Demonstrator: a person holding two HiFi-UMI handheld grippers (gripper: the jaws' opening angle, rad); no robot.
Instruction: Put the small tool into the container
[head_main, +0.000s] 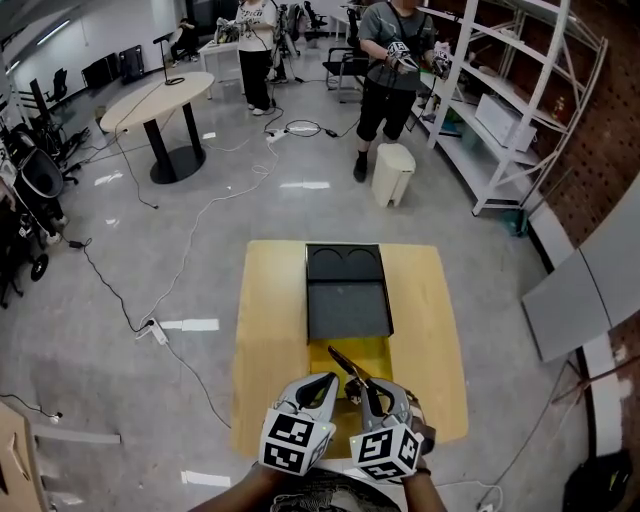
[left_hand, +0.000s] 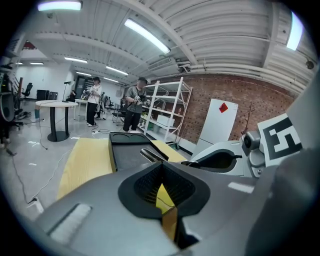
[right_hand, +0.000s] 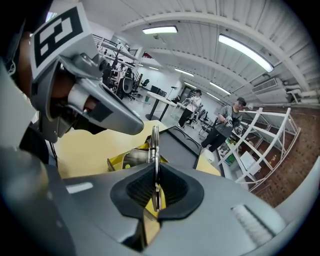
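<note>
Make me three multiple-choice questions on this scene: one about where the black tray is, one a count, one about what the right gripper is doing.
1. Where does the black tray lie?
A. On the floor
B. On the yellow table, beyond the yellow container
C. On the white shelf

2. How many round recesses does the tray's far end have?
A. Two
B. Four
C. None

3. What state is the right gripper in?
A. Open, empty
B. Shut on a small metal tool
C. Shut on a cable

Answers:
1. B: the black tray rests on the yellow table, past the yellow container.
2. A: two round recesses sit side by side.
3. B: the right gripper pinches the small metal tool between its jaws.
</note>
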